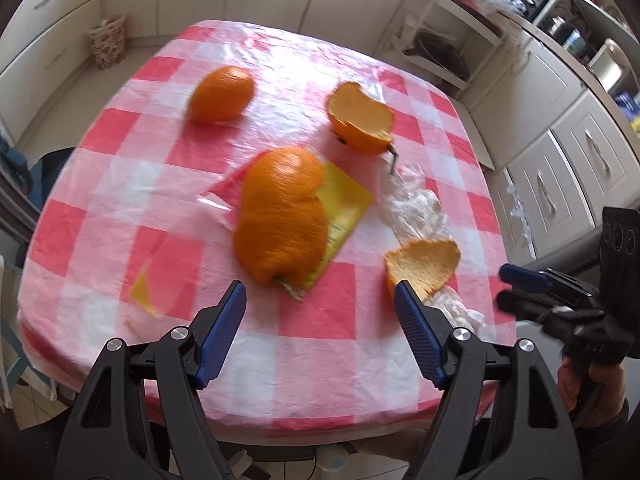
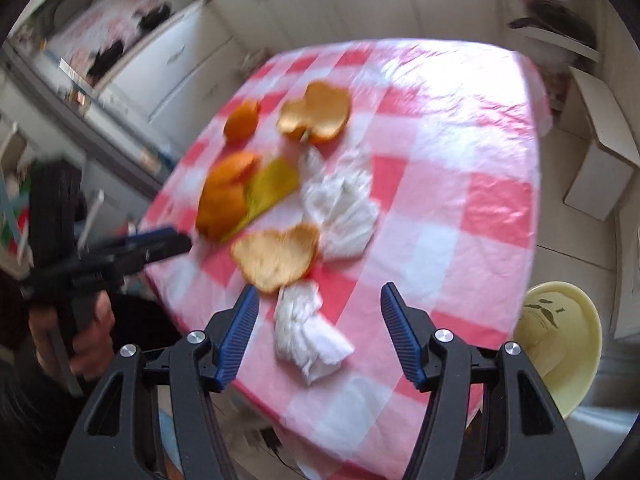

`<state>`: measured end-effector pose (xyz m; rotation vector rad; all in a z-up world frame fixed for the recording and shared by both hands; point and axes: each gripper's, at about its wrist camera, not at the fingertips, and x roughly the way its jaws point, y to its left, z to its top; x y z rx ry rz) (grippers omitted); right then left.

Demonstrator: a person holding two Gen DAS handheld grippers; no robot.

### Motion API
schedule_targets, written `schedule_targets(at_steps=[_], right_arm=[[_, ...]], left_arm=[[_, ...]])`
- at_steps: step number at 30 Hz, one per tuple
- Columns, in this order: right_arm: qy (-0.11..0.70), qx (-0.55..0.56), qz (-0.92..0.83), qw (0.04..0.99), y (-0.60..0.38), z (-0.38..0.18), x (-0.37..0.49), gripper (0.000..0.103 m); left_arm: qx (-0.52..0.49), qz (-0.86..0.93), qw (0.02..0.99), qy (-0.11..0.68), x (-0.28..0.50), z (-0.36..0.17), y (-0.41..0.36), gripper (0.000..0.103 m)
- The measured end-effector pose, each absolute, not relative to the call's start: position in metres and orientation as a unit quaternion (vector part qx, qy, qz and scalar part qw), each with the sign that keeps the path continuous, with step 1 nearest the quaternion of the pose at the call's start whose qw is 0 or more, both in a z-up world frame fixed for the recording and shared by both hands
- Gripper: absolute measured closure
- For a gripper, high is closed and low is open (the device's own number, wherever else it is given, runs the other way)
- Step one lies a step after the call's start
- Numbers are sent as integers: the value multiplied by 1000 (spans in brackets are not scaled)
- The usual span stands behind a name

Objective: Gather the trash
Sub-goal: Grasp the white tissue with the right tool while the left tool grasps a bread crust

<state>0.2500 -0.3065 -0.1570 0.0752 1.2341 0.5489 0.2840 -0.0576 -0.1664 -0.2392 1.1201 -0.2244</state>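
Trash lies on a table with a pink-and-white checked cloth (image 1: 132, 216). A large orange peel (image 1: 280, 216) rests on a yellow paper (image 1: 344, 216). More peels lie far left (image 1: 222, 94), far right (image 1: 362, 116) and near right (image 1: 424, 268). A white tissue (image 1: 416, 208) lies beside them. My left gripper (image 1: 320, 292) hovers open and empty just short of the large peel. My right gripper (image 2: 319, 292) is open over a crumpled tissue (image 2: 304, 328), its pads clear of it. Just beyond are a flat peel (image 2: 276, 256) and a bigger tissue (image 2: 340, 204).
A pale yellow tub (image 2: 560, 344) stands off the table's right edge. Each gripper shows in the other's view: the right one (image 1: 506, 286), the left one (image 2: 176, 242) with a hand (image 2: 84, 340). A wicker basket (image 1: 108, 42) sits on the floor; cabinets surround the table.
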Motion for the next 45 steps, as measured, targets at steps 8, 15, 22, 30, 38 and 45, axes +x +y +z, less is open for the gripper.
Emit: schedule_targets(at_steps=[8,15,22,30,38,45], right_arm=[[580,-32,268,769,-273,-179,236,47],[574,-54,263,773,-272,-178,234,84],[554,-8,238,798,-313,-158,234,85],[516,55,209,829,-346,-130,242,85],[518,59,196,830,-348,-134,246,83],[521,81,165,834,-369,-138,247,83]], left_arm=[[-119,-105,832,531,289,-168,-65,31],[-91,-119,830,538,296,-174,-95,30],[-89,-97,848,514,291,-160,-110,31],[-91,-112,829,540,291,-180,-119,31],[-105,-103,827,542,309,-198,-130,92],[-129,-124,834,522,297,-181,-116,97]])
